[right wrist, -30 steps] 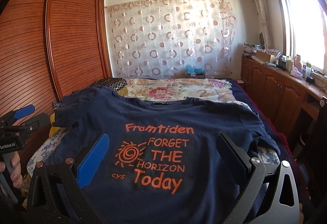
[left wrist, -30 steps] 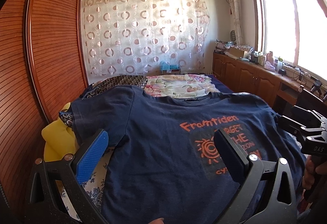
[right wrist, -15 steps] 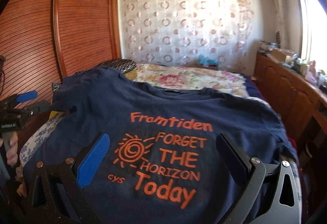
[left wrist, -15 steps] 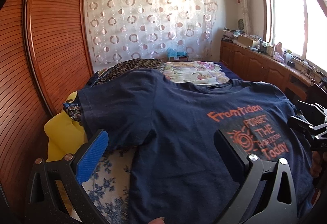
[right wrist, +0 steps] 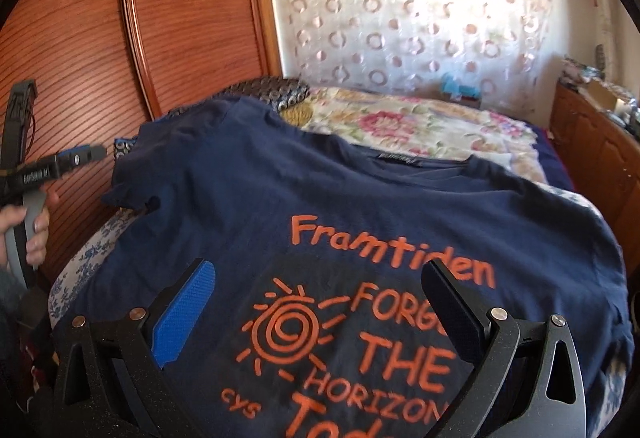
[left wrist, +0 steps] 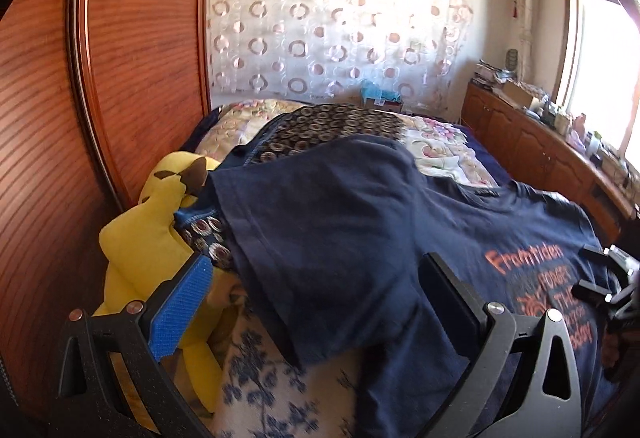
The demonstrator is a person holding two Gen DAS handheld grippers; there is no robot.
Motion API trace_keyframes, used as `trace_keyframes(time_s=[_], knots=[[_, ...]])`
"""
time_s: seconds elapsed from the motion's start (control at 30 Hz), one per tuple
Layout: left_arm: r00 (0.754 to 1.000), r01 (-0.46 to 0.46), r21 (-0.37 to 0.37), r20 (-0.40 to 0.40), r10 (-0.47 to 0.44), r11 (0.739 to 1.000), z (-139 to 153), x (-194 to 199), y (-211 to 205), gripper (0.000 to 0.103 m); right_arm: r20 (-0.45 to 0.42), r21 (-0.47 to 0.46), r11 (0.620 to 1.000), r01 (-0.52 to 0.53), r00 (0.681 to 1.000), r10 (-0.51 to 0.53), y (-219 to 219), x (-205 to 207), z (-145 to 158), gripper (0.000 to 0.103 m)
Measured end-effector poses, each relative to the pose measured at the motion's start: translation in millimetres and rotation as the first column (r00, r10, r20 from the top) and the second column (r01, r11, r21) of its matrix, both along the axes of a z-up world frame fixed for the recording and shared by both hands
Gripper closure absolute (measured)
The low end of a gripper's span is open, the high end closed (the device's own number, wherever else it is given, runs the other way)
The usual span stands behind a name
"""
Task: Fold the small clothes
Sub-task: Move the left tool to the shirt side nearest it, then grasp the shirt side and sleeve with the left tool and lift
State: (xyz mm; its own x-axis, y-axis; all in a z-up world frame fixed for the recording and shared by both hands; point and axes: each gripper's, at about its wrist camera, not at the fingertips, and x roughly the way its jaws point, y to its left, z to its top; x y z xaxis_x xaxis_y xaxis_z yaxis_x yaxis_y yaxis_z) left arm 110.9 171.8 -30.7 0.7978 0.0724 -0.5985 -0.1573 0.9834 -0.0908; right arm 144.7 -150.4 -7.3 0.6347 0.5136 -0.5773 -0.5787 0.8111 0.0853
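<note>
A navy T-shirt [right wrist: 320, 206] with orange print lies flat, front up, across the bed; it also shows in the left wrist view [left wrist: 360, 238]. Its left sleeve [left wrist: 280, 238] lies spread toward the bed's left edge. My left gripper [left wrist: 316, 290] is open and empty, hovering just above that sleeve and its hem. My right gripper [right wrist: 320, 302] is open and empty above the printed chest. The left gripper also shows from the side in the right wrist view [right wrist: 76, 160], held by a hand.
The bed carries a floral quilt [right wrist: 420, 122], a dark patterned cloth [left wrist: 332, 126] and a yellow plush toy [left wrist: 152, 222] at its left edge. A wooden wardrobe [left wrist: 100, 78] stands close on the left. Wooden cabinets [left wrist: 540, 142] run along the right under the window.
My left gripper has swung left and closer, from the shirt's body to its left sleeve. My right gripper has moved in closer over the print. Both stay open.
</note>
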Motion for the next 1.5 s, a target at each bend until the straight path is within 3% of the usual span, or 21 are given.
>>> trace_keyframes(time_s=[0.03, 0.27, 0.4, 0.6, 0.83, 1.0, 1.1, 1.27, 1.43, 1.5], knots=[[1.0, -0.005, -0.013, -0.006, 0.005, 1.0, -0.5, 4.5, 5.3, 0.0, -0.012, -0.008, 1.0, -0.008, 1.0, 0.008, 2.3, 5.5, -0.8, 0.001], [0.999, -0.011, -0.128, -0.049, 0.005, 0.992, -6.7, 38.2, 41.2, 0.028, -0.078, -0.057, 0.997, -0.059, 0.996, 0.054, 14.6, 45.2, 5.1, 0.001], [0.995, -0.019, -0.145, -0.098, 0.005, 0.989, -16.6, 56.0, 50.8, 0.041, -0.109, -0.074, 0.994, -0.076, 0.992, 0.067, 18.6, 65.5, 4.3, 0.001], [0.989, -0.049, -0.166, -0.148, 0.024, 0.985, -30.9, 63.1, 64.2, 0.052, -0.137, -0.076, 0.993, -0.089, 0.988, 0.078, 22.1, 77.2, 4.3, 0.001], [0.981, -0.033, -0.176, -0.194, -0.002, 0.984, -41.7, 75.1, 68.4, 0.053, -0.164, -0.084, 0.993, -0.087, 0.984, 0.073, 25.1, 75.9, -4.2, 0.002], [0.979, -0.031, -0.154, -0.206, -0.001, 0.988, -40.3, 78.5, 72.5, 0.081, -0.164, -0.09, 0.992, -0.084, 0.984, 0.069, 34.2, 75.5, -0.8, 0.002], [0.981, -0.008, -0.118, -0.193, -0.015, 0.993, -33.0, 75.9, 67.3, 0.091, -0.17, -0.097, 0.992, -0.085, 0.983, 0.067, 35.7, 74.1, -2.0, 0.002], [0.992, 0.024, -0.054, -0.121, -0.03, 0.998, -6.4, 64.5, 47.9, 0.094, -0.157, -0.103, 0.991, -0.082, 0.985, 0.065, 38.6, 74.1, -1.6, 0.002], [0.993, 0.077, 0.063, -0.09, -0.071, 0.995, 19.5, 59.0, 17.3, 0.094, -0.155, -0.099, 0.992, -0.075, 0.986, 0.059, 40.2, 72.1, -2.9, 0.002], [0.993, 0.09, 0.067, -0.082, -0.084, 0.994, 23.6, 57.8, 12.8, 0.094, -0.152, -0.097, 0.993, -0.073, 0.987, 0.058, 41.2, 70.3, -3.2, 0.002]])
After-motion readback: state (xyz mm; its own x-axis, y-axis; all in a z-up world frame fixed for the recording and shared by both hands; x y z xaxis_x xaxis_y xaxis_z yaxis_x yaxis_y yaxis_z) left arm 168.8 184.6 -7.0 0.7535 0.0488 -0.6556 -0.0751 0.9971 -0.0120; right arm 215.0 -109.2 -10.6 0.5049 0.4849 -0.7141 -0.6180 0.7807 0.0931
